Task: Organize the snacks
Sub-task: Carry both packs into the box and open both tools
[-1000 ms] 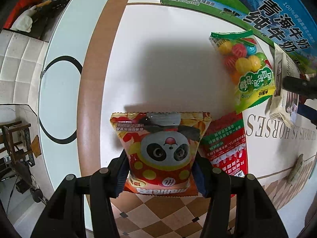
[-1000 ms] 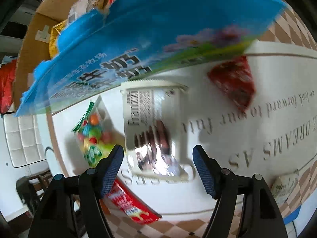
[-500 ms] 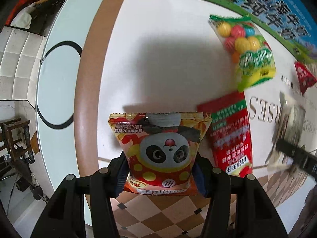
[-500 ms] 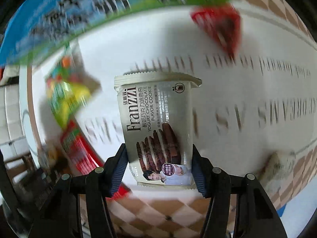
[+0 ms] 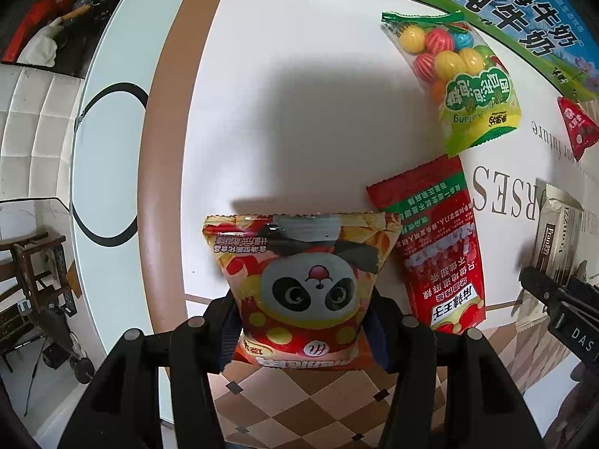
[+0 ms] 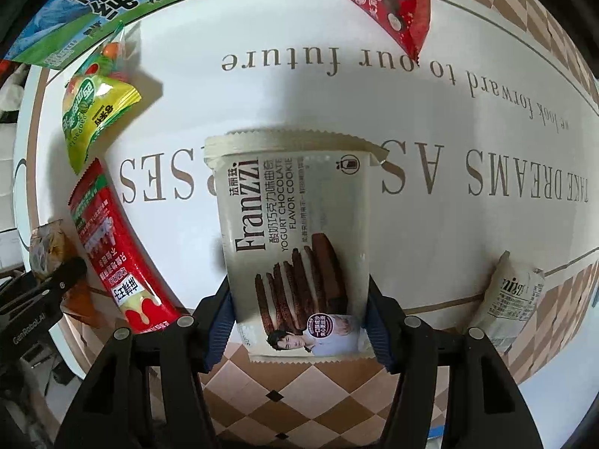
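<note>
My left gripper (image 5: 303, 327) is clamped on the panda snack bag (image 5: 305, 284), which fills the lower centre of the left wrist view, its blue finger pads pressed against both sides of the bag's lower half. My right gripper (image 6: 299, 327) is closed the same way around the Franzzi cookie pack (image 6: 295, 258), held at the centre of the right wrist view with the printed cookies toward the camera.

Both bags sit above the white tablecloth (image 5: 299, 112) with its grey lettering and checkered brown border. In the left view, the red spicy-strip packet (image 5: 434, 247) lies flat just right of the panda bag, their edges close or overlapping; I cannot tell which. Above it, in the upper right, the gumball bag (image 5: 464, 82) lies with its lower corner near the red packet's top. The blue-and-green milk carton box (image 5: 524, 18) runs along the top right edge, and a small red triangular pouch (image 5: 576, 127) lies at the far right.

In the right view the triangular pouch (image 6: 397, 11) sits at the upper right, the gumball bag (image 6: 93, 108) and red packet (image 6: 116, 254) at the left, and a small pale pillow-shaped packet (image 6: 513, 295) rests at the lower right on the cloth's border line.
</note>
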`<state>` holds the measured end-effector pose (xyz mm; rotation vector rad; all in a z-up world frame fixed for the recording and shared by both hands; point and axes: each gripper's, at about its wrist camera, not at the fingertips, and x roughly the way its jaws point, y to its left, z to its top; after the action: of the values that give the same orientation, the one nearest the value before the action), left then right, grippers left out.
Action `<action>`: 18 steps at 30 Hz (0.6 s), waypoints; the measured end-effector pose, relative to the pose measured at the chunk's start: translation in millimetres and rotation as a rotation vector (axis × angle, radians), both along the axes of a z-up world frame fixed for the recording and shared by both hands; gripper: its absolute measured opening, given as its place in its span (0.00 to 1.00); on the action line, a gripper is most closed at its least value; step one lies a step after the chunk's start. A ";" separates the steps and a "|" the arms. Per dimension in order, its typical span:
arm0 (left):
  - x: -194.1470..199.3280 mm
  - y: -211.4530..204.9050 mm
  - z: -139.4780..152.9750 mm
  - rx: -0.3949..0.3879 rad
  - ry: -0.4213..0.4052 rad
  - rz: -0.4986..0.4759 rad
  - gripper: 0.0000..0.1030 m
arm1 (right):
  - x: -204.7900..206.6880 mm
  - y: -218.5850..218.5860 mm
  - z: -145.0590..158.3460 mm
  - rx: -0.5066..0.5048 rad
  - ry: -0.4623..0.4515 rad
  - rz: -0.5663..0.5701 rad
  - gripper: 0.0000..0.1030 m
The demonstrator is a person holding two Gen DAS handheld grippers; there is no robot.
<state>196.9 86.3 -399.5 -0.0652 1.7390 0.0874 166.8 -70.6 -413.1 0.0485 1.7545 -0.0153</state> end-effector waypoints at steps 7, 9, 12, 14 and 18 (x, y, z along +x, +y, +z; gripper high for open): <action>8.1 7.5 0.5 -0.011 0.004 0.017 0.54 | 11.5 -8.5 4.3 -0.016 -0.009 -0.013 0.64; 11.3 9.1 1.8 -0.009 -0.002 0.018 0.53 | 13.6 -7.8 5.5 -0.022 -0.017 -0.014 0.64; 11.6 7.0 4.1 -0.010 -0.014 0.014 0.48 | 14.8 -10.8 9.8 -0.030 -0.038 -0.007 0.62; 10.5 3.7 6.0 -0.001 -0.021 -0.001 0.44 | 12.7 -10.1 16.3 -0.020 -0.052 -0.001 0.60; 3.6 -3.0 19.4 -0.014 -0.048 -0.010 0.43 | 9.9 -18.8 39.1 0.020 -0.049 0.004 0.60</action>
<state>200.4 83.3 -380.1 -0.0687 1.6921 0.0655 176.7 -89.5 -374.0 0.0595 1.7056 0.0063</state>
